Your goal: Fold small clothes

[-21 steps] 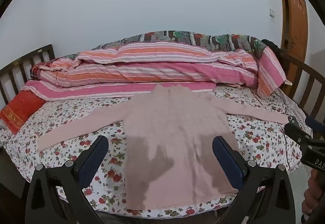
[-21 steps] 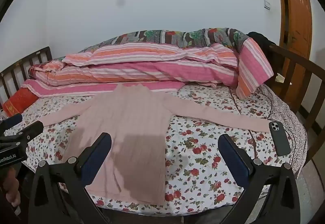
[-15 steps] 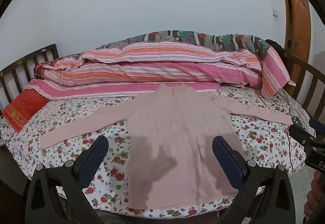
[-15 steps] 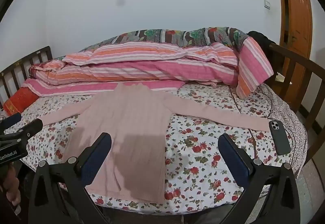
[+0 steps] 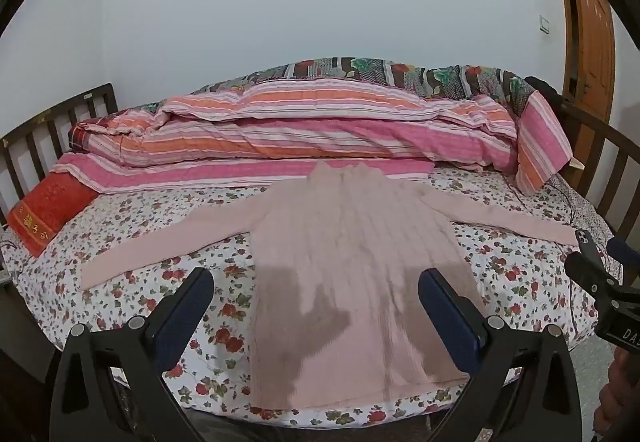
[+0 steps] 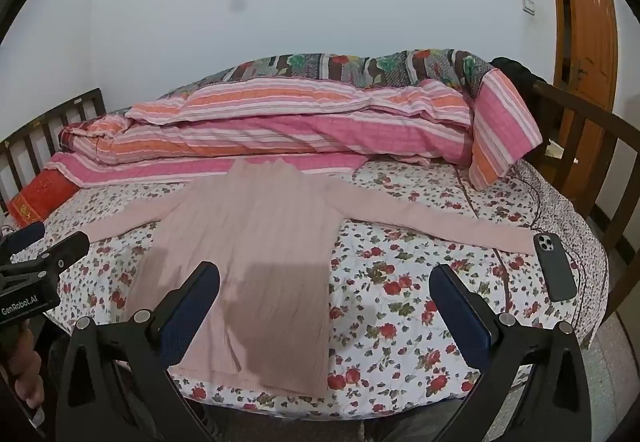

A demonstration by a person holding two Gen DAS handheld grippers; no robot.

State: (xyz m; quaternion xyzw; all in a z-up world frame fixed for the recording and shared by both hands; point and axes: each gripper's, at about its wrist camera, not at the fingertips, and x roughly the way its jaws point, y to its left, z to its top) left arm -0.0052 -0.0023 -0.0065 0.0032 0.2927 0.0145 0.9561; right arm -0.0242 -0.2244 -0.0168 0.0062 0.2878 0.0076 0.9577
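A pale pink ribbed knit sweater (image 5: pixel 352 266) lies flat, sleeves spread, on the floral cotton bedsheet (image 5: pixel 132 294), beyond the left gripper (image 5: pixel 316 306) and right gripper (image 6: pixel 324 306), both wide open, empty.

Left wrist: at bed's near edge, angled down, facing the sweater (image 5: pixel 352 266).
Right wrist: same facing, offset right.
Shared: sweater, quilt (image 6: pixel 304 129), phone (image 6: pixel 554 266).

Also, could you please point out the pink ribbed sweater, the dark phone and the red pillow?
Pink ribbed knit sweater (image 5: pixel 352 242): left wrist view, chest.
Dark grey phone (image 6: pixel 557 269): right wrist view, back.
Red embroidered pillow (image 5: pixel 50 207): left wrist view, top face.
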